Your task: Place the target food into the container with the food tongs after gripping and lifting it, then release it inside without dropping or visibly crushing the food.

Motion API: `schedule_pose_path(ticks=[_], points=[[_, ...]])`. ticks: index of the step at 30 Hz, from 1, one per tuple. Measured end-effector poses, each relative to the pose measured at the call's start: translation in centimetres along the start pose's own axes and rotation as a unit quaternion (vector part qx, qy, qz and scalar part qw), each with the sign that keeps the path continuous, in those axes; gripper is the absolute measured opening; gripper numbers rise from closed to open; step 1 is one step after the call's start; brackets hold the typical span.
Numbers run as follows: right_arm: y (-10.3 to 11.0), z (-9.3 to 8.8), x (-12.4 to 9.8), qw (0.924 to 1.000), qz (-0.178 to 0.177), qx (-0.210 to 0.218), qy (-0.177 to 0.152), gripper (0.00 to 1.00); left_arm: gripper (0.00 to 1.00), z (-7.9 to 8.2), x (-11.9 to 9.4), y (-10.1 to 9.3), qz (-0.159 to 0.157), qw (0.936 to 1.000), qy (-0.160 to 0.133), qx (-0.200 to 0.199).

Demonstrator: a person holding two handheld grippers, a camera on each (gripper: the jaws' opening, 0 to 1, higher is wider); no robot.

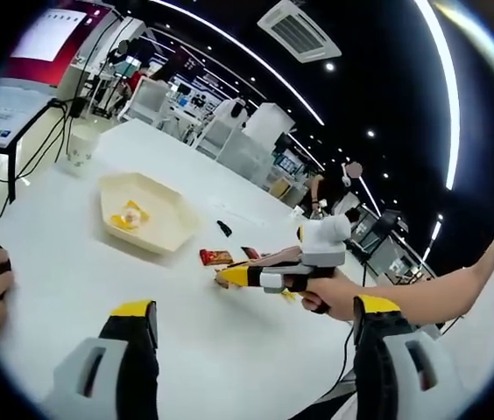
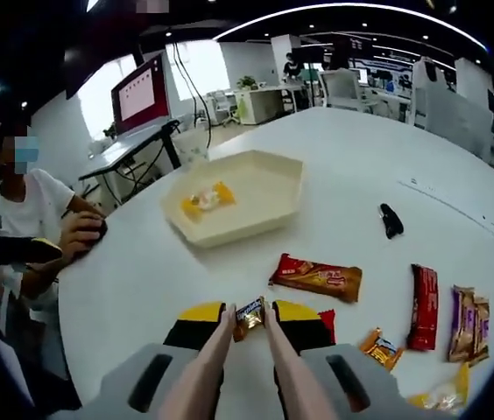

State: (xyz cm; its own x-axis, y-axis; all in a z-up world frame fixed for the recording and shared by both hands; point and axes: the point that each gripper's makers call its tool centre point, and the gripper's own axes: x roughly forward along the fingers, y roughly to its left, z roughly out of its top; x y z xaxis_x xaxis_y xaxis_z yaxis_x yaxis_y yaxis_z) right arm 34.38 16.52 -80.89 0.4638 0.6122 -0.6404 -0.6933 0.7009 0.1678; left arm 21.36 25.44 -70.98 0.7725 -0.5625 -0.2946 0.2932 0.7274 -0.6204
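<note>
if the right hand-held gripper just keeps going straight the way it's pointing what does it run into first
Probably the red snack wrapper on the white table, slightly right of its line; the cream tray lies beyond. The right hand-held gripper holds tongs pinching a small candy. Depth is hard to judge.

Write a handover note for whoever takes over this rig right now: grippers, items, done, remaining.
Right gripper: shut on tongs, whose tips pinch a small wrapped candy above the table.
Left gripper: open, holding nothing.
Tray: ahead, already holds one yellow wrapped snack.
Done: candy gripped.
Left: carry it to the tray, release gently inside. More wrapped bars lie to the right.
</note>
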Motion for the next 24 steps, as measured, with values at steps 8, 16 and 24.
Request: schedule_pose_path(ticks=[8, 16, 24], points=[[0.6, 0.9, -1.3, 0.9996, 0.001, -0.023, -0.017, 0.2, 0.93, -1.3, 0.5, -0.8, -0.011, 0.9998, 0.016, -0.004], [1.0, 1.4, -2.2, 0.999, 0.002, -0.035, -0.027, 0.2, 0.93, -2.1, 1.2, -1.6, -0.019, 0.9995, 0.026, -0.004], [0.7, 1.5, -3.7, 0.9991, -0.003, -0.023, -0.036, 0.21, 0.94, -2.6, 1.7, -1.8, -0.021, 0.9989, 0.041, -0.011]])
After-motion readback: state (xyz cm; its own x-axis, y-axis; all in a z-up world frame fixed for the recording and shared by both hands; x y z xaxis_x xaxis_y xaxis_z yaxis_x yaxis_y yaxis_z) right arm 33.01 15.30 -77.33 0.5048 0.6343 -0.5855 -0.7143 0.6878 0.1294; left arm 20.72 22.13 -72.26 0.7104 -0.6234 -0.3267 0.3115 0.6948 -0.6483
